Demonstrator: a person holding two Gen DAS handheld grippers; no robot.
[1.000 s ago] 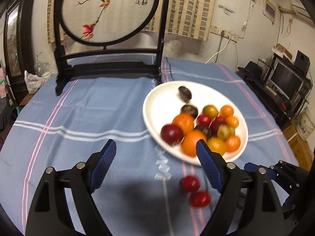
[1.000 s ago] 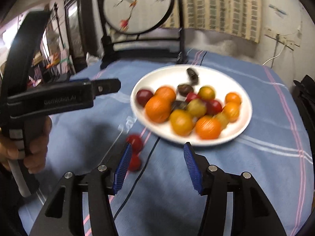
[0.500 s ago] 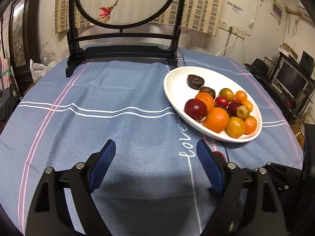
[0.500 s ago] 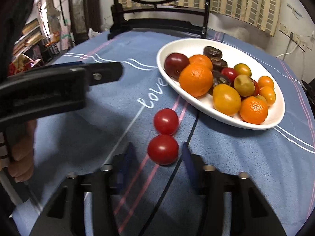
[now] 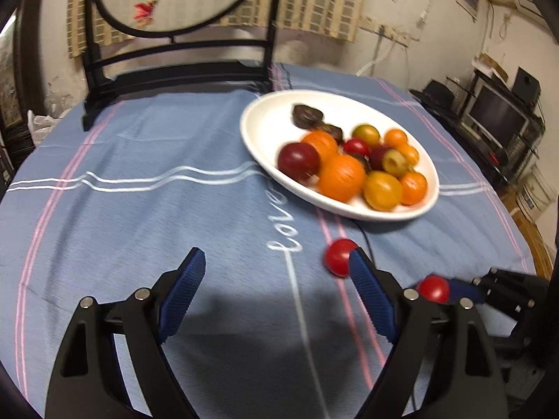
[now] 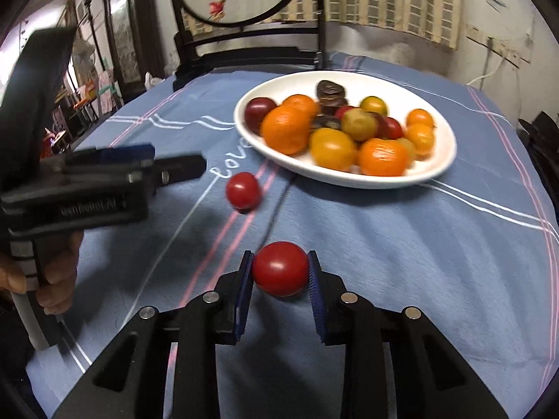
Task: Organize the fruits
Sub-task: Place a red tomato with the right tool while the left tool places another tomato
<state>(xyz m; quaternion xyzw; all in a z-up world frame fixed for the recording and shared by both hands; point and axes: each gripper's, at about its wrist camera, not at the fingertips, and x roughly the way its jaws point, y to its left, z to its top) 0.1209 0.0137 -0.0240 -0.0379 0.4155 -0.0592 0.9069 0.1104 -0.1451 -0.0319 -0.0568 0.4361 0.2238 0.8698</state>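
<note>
My right gripper [image 6: 280, 272] is shut on a red tomato [image 6: 280, 268], held just above the blue cloth; it also shows in the left wrist view [image 5: 433, 288]. A second red tomato [image 6: 242, 190] lies on the cloth ahead and to the left, near the plate; in the left wrist view it [image 5: 338, 256] sits beside my left gripper's right finger. A white plate [image 6: 443, 160] holds several oranges, plums and small tomatoes. My left gripper [image 5: 274, 288] is open and empty over the cloth.
A black wooden stand with a round painted screen [image 5: 174, 70] stands at the far side of the table. The plate also shows in the left wrist view [image 5: 258, 139]. The table edge drops off at the right, with a television and shelves [image 5: 499, 118] beyond.
My right gripper closed on the nearer red tomato and lifted it slightly. The left gripper has shifted, and the second tomato now shows beside its right finger.
</note>
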